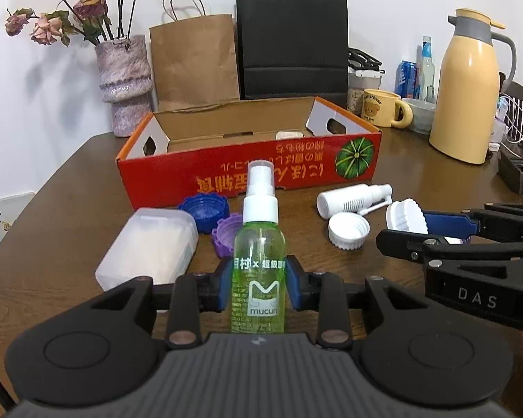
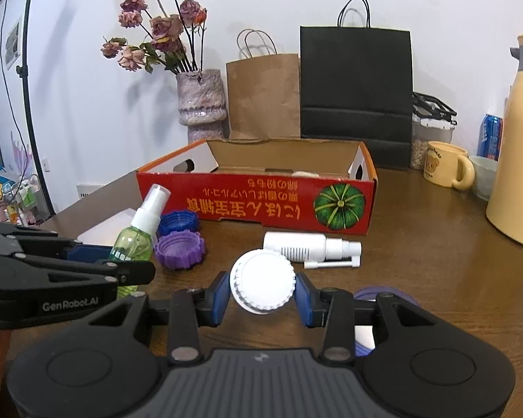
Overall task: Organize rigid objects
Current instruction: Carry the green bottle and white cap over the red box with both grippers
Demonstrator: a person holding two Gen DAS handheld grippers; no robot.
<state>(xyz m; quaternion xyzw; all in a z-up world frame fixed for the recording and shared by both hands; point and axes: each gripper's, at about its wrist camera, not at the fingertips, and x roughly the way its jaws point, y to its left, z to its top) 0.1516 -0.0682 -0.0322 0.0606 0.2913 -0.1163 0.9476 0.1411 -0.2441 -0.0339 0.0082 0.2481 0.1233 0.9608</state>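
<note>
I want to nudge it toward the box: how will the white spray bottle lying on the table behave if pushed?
The white spray bottle lies on its round side, so it would probably roll. Its thin nozzle arm sticks out and may snag or swing it around. It looks like light, stiff plastic.

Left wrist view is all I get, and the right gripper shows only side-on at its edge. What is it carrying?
Observer: The right gripper is shut on a white ridged cap, both blue pads against its rim.
Operator: Anything hidden under it?
Observer: A purple ring-like thing lies on the table just behind its right finger; what it is, I cannot tell.
Operator: How does my green spray bottle look from there?
Observer: The green spray bottle tilts, nozzle toward the red box.
</note>
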